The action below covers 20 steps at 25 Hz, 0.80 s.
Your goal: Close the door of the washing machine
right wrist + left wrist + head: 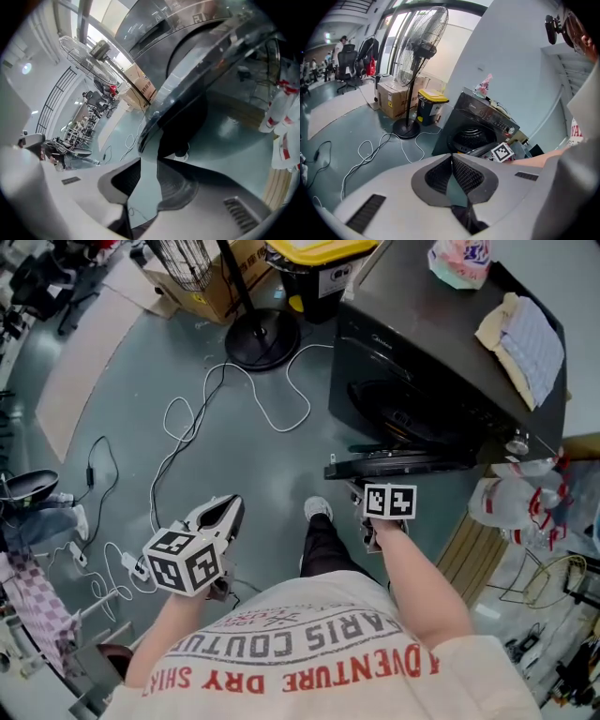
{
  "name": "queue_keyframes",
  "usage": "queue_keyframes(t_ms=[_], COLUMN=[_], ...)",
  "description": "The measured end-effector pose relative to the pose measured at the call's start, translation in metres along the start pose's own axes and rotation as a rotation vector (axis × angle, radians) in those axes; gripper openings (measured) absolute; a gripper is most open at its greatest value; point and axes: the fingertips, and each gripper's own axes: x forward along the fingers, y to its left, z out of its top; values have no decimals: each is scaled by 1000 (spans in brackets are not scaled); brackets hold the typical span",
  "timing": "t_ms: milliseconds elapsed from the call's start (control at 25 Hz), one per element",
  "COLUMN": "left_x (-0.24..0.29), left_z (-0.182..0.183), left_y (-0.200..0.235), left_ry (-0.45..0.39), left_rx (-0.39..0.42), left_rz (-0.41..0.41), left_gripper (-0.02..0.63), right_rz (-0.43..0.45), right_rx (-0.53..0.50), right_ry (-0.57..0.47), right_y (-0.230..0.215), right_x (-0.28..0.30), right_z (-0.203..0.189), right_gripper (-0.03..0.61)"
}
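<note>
right gripper (149, 161), jaws slightly apart and empty, is held near door (398, 465) at its 12 o'clock, seemingly for pushing; left gripper (451, 158), closed and empty, is kept clear.

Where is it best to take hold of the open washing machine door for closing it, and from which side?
Probably the door rim at its free end, coming from the person's side: it stands swung out, edge-on from above, with the drum opening behind it. The right gripper, jaws apart, is nearest.
</note>
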Motion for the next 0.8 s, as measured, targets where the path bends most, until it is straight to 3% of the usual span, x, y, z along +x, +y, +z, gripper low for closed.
queue_keyframes(t_ms=[200, 560, 800], left_x=[20, 57, 69], left_z=[27, 61, 95], left_y=[2, -4, -19], left_ry=[3, 2, -22], left_rx=[0, 6, 39], left_rz=[-2, -16, -28], left_gripper=[32, 32, 32], right_rz=[-15, -47, -48], right_rx=[2, -36, -1], right_ry=[-43, -85, -111], right_y=[-8, -29, -47], right_x=[1, -3, -6], right_z=[34, 82, 110], right_gripper=[63, 41, 35])
